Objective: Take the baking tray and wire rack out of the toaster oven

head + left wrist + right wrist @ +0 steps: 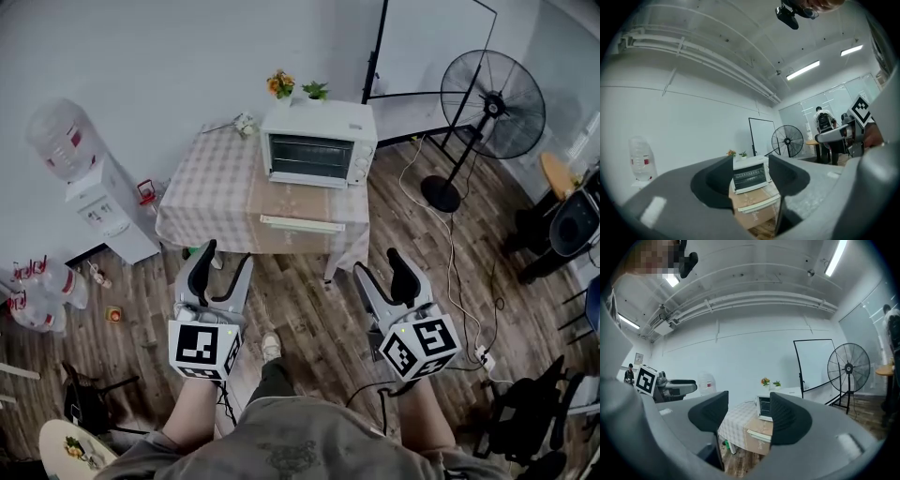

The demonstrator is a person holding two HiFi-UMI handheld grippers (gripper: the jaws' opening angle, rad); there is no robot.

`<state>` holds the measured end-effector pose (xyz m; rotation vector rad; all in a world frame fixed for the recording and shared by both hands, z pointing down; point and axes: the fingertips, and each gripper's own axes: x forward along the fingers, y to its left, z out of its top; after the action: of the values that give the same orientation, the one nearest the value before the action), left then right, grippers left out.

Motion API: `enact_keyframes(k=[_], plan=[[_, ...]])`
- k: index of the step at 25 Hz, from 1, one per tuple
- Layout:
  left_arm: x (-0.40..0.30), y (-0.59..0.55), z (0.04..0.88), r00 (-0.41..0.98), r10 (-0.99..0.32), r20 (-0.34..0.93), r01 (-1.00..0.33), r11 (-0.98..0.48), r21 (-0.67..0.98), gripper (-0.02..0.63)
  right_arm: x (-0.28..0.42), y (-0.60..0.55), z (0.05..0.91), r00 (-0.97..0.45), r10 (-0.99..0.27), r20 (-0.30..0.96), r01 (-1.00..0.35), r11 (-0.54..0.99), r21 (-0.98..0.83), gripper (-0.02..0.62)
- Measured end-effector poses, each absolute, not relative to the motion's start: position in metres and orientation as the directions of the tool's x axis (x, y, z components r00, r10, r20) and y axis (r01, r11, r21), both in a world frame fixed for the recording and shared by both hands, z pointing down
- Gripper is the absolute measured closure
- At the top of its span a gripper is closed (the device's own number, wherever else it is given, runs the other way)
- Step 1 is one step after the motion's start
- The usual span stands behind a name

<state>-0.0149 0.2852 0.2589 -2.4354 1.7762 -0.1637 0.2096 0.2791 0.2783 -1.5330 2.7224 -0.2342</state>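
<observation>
White toaster oven (317,142) stood on the bench (211,187), left tongs (225,258) and right tongs (380,264) were well short of it, both released, empty.

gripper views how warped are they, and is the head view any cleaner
Left gripper view: heavy fisheye, black corners, ceiling pipes bowed, toaster oven sharp beyond soft near jaws. Right gripper view: same fisheye, ceiling lamp glaring. Head view: milder bend, even light, no glare.

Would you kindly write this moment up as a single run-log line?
left gripper: open, empty | right gripper: open, empty | both: short of table | toaster oven: on table, door shut
</observation>
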Motion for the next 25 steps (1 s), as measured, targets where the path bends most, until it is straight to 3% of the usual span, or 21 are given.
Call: enact_keyframes(k=[20,25], plan=[[-0.090,0.081,0.284,0.439,-0.892,0.107,-0.894,-0.446,-0.052,0.373,0.126,0.098,0.317,-0.479,-0.866,0.143,-0.819,0.382,-0.429,0.308],[-0.100,0.044,0.303,0.517,-0.852,0.080,-0.848,-0.498,0.183,0.373,0.120,0.066,0.335,-0.476,-0.869,0.133,-0.751,0.324,-0.575,0.308]])
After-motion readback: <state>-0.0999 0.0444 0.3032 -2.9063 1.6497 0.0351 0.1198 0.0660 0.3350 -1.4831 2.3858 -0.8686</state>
